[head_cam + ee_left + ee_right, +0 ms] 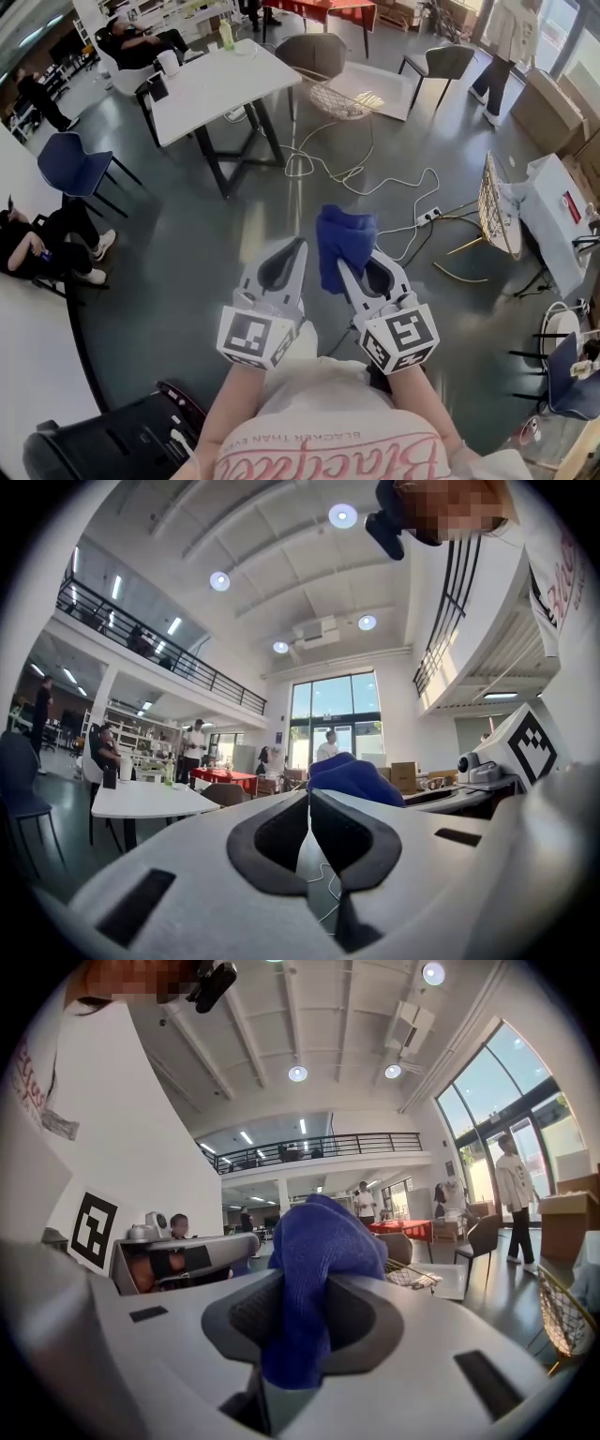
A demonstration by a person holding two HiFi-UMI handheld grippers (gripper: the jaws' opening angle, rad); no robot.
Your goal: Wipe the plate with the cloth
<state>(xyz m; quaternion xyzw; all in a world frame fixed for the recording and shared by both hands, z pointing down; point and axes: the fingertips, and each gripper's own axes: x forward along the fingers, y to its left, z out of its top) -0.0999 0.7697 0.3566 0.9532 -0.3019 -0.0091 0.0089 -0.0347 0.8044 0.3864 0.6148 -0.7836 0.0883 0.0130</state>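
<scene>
Grey polished floor (pixel 187 244) fills most of the head view, with a white table (pixel 211 89) at upper left and loose cables (pixel 361 173) trailing across the middle. No plate shows in any of the 3 views, so I judge that wiping has not begun and the plate has yet to be found.

I hold both grippers level and side by side at lower centre, over open floor and touching nothing. The right gripper (pixel 302 1288) pinches the blue cloth (pixel 345 239). The cloth bunches above the pads and hangs a little below them, which leaves a soft wad out front to press on a plate. The left gripper (pixel 308 799) has its 2 jaws pressed together on nothing, probably kept free to steady the plate.

As for containers, a white jug (pixel 169 62) and a green bottle (pixel 226 35) stand on the table, and cardboard boxes (pixel 553 108) sit at upper right. I cannot tell what any of them holds.
</scene>
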